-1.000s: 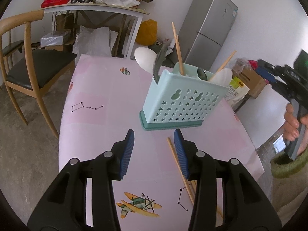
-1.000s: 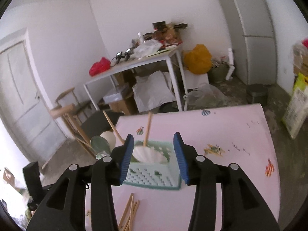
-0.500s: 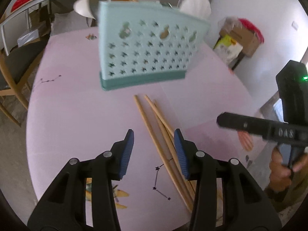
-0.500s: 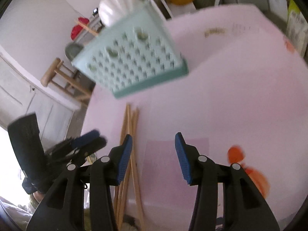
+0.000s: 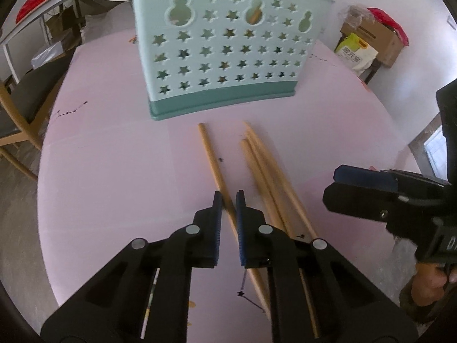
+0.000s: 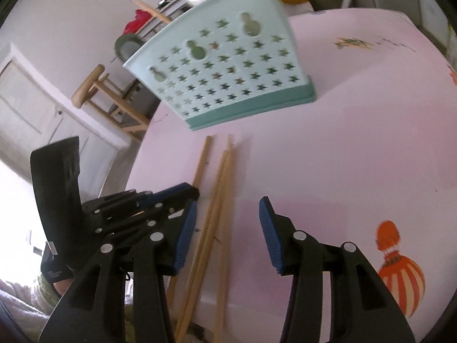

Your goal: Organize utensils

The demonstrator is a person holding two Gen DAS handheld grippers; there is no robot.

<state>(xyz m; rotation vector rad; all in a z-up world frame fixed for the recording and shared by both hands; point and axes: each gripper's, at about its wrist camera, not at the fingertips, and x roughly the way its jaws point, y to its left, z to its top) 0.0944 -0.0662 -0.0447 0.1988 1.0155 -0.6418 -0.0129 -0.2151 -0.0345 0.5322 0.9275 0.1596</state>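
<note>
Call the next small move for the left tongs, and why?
Probably finish closing, then lift. The left tongs straddle the lone chopstick, pads narrowed around it, though whether they touch it is unclear. It lies flat on the pink table, apart from the three other chopsticks, pointing at the teal holder. The right tongs hang open, holding nothing.

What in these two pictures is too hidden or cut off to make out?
- Utensils inside the caddy: tops cut off by the left view's upper edge.
- Near ends of the chopsticks: hidden under the right gripper.
- Whether the left gripper touches the single chopstick: unclear.
</note>
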